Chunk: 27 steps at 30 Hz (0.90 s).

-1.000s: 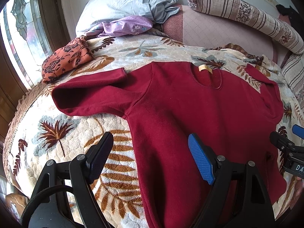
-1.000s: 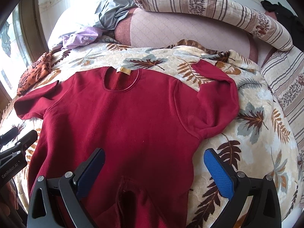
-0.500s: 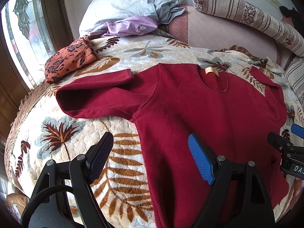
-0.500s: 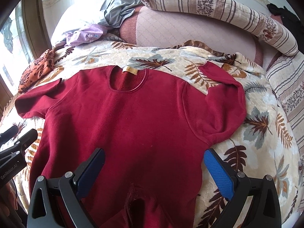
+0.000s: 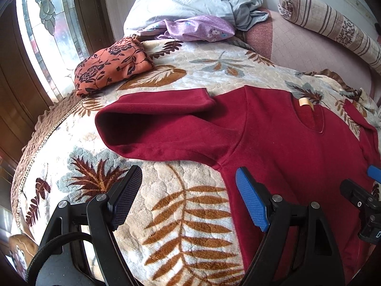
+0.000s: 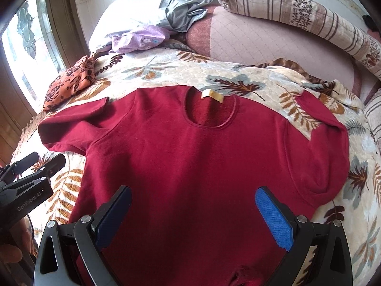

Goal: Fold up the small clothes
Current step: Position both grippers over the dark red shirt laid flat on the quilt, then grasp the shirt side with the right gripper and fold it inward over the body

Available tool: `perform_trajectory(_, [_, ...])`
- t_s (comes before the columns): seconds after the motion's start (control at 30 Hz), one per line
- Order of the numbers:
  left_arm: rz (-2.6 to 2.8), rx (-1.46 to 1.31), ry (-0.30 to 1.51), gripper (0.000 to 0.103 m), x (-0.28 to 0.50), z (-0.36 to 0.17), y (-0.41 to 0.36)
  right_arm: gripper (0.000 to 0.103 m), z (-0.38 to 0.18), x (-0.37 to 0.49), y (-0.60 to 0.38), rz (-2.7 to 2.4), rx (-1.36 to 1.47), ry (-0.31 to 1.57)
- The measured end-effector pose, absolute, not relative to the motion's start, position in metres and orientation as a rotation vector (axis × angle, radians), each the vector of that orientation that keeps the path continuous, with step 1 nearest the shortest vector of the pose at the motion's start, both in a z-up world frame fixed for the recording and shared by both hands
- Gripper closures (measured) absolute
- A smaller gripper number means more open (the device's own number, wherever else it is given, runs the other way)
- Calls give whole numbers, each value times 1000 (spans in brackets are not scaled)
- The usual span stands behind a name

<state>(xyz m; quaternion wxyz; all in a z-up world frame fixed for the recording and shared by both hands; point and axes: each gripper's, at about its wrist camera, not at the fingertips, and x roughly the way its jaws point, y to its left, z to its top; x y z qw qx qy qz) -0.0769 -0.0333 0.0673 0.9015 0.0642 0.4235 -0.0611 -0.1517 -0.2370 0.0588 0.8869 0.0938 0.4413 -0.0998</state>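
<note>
Both grippers have advanced up the dark red fleece sweater [image 6: 202, 162], which we see spread flat on the leaf-print quilt [image 5: 166, 214]; left gripper [image 5: 188, 197] and right gripper [image 6: 193, 214] gape wide, empty.

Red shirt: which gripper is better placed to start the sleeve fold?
Left gripper: open, right below the shirt's doubled-over left sleeve. Right gripper hangs open over the body, farther from its sleeve.
</note>
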Motion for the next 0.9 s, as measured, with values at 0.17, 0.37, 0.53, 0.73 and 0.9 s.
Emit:
perform_trajectory(0.17, [-71,87,894,21,-58,61,-11,0,58,-125,-218,-143,165,911])
perform_trajectory(0.37, [-7,16,900,21,-43,55,15,13,66,-88,-200,-29,171,890])
perform_trajectory(0.53, [15,-5,909,21,-38,47,25,26,67,-41,-188,85,245,904])
perform_trajectory(0.73, [35,-34,921,21,-32,37,34,35,49,21,-177,158,380,941])
perform_trajectory(0.9, [43,-36,943,21,-25,29,38,39,27,56,-166,195,459,988])
